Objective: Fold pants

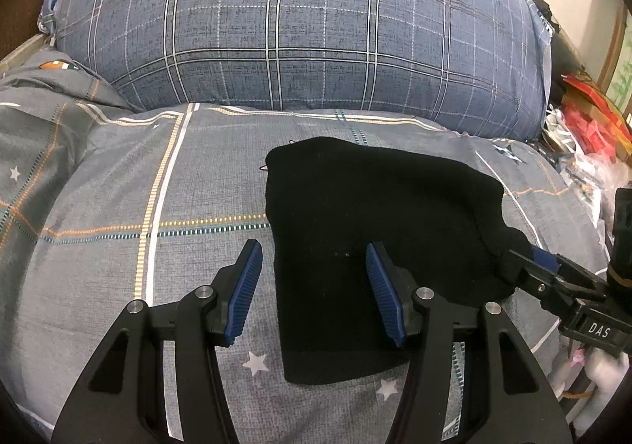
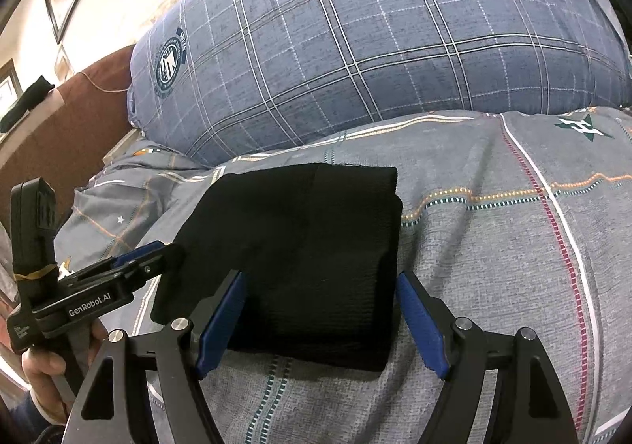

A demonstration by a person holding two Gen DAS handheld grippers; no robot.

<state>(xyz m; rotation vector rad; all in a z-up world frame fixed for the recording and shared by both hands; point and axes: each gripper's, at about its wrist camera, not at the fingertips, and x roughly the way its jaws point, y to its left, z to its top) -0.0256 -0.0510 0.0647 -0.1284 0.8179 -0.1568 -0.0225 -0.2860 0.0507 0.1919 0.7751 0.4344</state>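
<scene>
Black pants, folded into a compact rectangular bundle, lie on a bed covered by a grey quilt with checked lines and small stars. A large blue plaid pillow rests at the far side of the bed, just beyond the bundle.

The left gripper hangs above the near left edge of the pants, its blue-padded fingers standing about half open. One finger is over the quilt, the other over the black fabric, and neither presses on anything.

The right gripper sits at the near right part of the bundle with its fingers spread wide, one on either side of the folded cloth's near right corner. Whether the pads touch the fabric cannot be told for sure; they do not appear to pinch it. In the left wrist view this gripper's tip reaches the right edge of the pants, where the cloth bulges slightly around it.

In the right wrist view a person's hand grips the handle of the left gripper at the near left. Cluttered red bags lie off the far right of the bed.
</scene>
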